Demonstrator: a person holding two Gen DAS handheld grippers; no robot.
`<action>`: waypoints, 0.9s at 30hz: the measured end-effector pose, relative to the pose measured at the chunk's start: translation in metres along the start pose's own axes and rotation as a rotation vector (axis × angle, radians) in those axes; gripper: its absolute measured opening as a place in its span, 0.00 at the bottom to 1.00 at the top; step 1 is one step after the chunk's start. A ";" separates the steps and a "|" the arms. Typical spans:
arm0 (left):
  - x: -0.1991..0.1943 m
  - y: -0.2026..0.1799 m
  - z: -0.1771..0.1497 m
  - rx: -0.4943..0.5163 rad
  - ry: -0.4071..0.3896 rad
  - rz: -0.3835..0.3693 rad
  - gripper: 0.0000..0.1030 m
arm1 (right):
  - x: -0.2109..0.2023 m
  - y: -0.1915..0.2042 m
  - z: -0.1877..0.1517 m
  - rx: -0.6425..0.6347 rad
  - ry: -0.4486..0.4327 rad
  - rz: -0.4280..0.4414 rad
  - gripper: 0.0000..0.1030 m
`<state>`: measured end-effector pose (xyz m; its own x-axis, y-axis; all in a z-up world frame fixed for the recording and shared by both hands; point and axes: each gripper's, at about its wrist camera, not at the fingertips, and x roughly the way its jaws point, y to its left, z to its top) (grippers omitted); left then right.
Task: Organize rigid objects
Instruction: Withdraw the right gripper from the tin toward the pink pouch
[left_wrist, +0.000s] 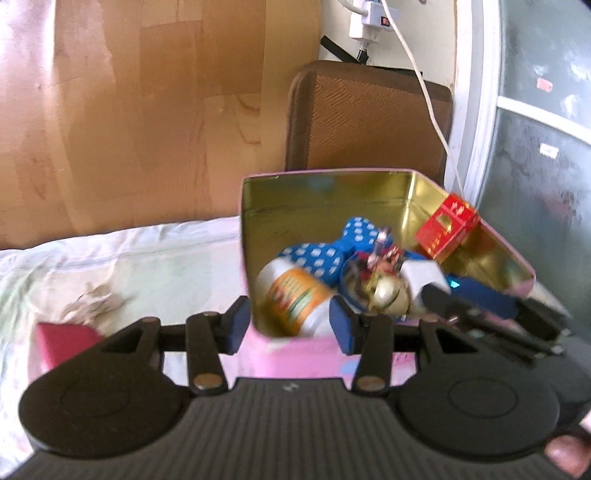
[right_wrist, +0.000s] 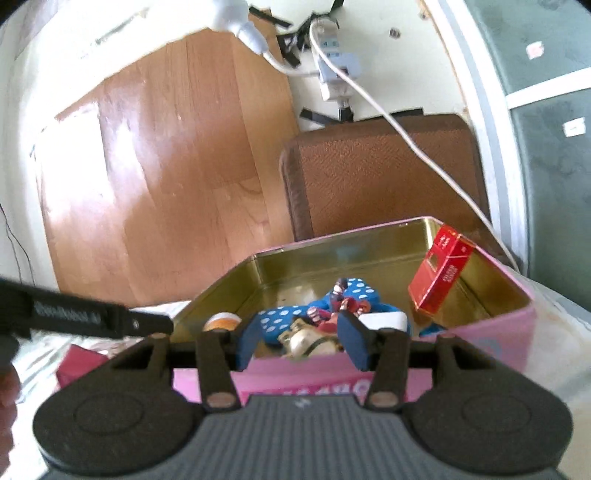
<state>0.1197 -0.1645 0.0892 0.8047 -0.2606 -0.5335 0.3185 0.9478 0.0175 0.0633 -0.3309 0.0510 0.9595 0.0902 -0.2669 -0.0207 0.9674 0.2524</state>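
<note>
An open pink tin (left_wrist: 295, 354) with a gold inside stands on the bed; it also shows in the right wrist view (right_wrist: 495, 328). In it lie a white and orange bottle (left_wrist: 295, 295), a blue dotted item (left_wrist: 314, 254), a gold bell trinket (left_wrist: 388, 295) and a red box (left_wrist: 448, 225) leaning on the right wall. My left gripper (left_wrist: 291, 325) is open, its pads straddling the tin's near left corner. My right gripper (right_wrist: 301, 341) is open at the tin's near wall, over the bell (right_wrist: 299, 341). The red box (right_wrist: 439, 273) shows there too.
A small dark red box (left_wrist: 62, 343) lies on the sheet left of the tin, also in the right wrist view (right_wrist: 81, 365). A brown chair back (left_wrist: 369, 118) and a wooden panel (left_wrist: 147, 110) stand behind. A white cable (right_wrist: 406, 136) hangs down to the right.
</note>
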 end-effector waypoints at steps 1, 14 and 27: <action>-0.004 0.002 -0.006 0.007 0.002 0.006 0.49 | -0.009 0.002 -0.002 0.004 -0.004 -0.001 0.46; -0.044 0.023 -0.052 0.017 -0.011 0.042 0.51 | -0.063 0.034 -0.013 0.076 0.007 0.060 0.51; -0.055 0.044 -0.075 0.003 -0.019 0.073 0.55 | -0.064 0.063 -0.022 0.072 0.051 0.079 0.51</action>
<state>0.0523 -0.0943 0.0562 0.8348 -0.1944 -0.5150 0.2603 0.9638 0.0582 -0.0059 -0.2702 0.0633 0.9400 0.1790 -0.2905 -0.0735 0.9375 0.3401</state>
